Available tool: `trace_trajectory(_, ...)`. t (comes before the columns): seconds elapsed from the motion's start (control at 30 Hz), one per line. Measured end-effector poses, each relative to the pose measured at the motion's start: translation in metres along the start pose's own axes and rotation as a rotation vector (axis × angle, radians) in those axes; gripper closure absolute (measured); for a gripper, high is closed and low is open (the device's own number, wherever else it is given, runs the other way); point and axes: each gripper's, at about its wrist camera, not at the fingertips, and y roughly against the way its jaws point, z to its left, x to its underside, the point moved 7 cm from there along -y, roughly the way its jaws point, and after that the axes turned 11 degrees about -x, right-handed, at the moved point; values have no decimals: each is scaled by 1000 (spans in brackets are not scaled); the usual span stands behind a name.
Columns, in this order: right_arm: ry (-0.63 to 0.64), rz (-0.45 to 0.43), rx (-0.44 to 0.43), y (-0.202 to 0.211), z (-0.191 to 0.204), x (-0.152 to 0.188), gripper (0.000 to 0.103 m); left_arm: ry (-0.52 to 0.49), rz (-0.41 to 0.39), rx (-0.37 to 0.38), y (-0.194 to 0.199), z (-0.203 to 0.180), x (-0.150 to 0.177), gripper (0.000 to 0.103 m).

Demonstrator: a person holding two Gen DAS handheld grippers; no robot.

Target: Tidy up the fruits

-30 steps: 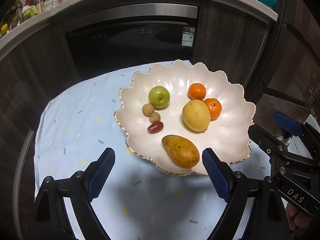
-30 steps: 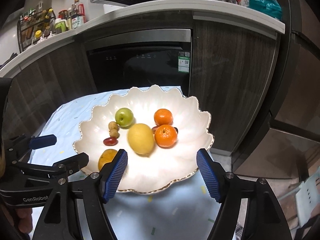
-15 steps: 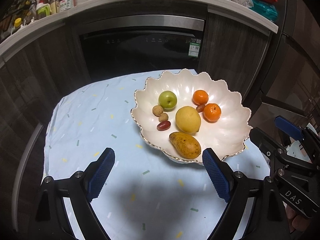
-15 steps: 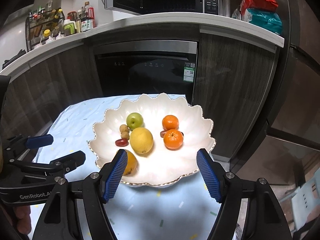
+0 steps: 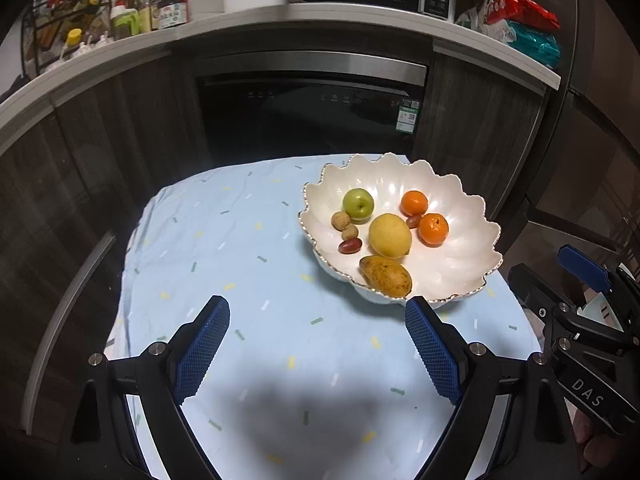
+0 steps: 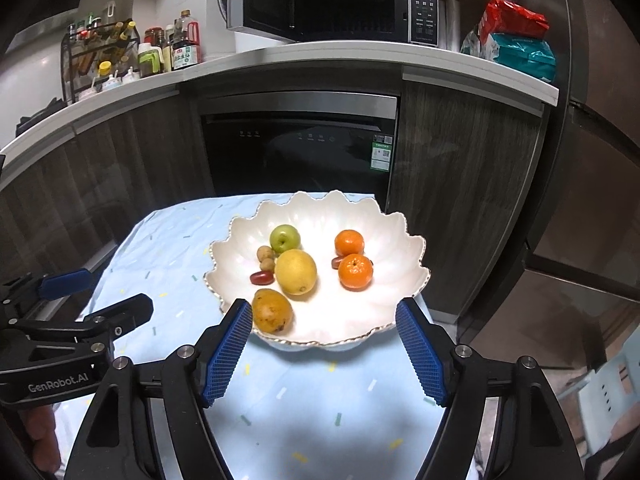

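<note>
On bowl [image 6: 408, 240] fruits piled — left gripper [image 5: 316, 320], right gripper [image 6: 324, 322] both spread, empty.

Dim kitchen, overhead light glaring off the white bowl [image 6: 404, 240]; soft shadow falling on the near tablecloth [image 5: 312, 412]; fisheye bending the edges, corners vignetting black.

scalloped bowl [image 6: 408, 240], fruit inside (mango [image 6: 272, 311] nearest)
</note>
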Motion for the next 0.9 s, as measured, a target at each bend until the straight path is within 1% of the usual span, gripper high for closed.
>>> trace_trajectory(0.3,3,-10,-16,16,10,7,28,35,-10,-26,19,14,13,9)
trace_trajectory(0.43,0,-14,-20,20,12,10,28,45,-14,-36,24,19,18,5)
trace_trajectory(0.9,-7,-26,-21,31,13,13,26,56,-16,-53,35,23,26,5)
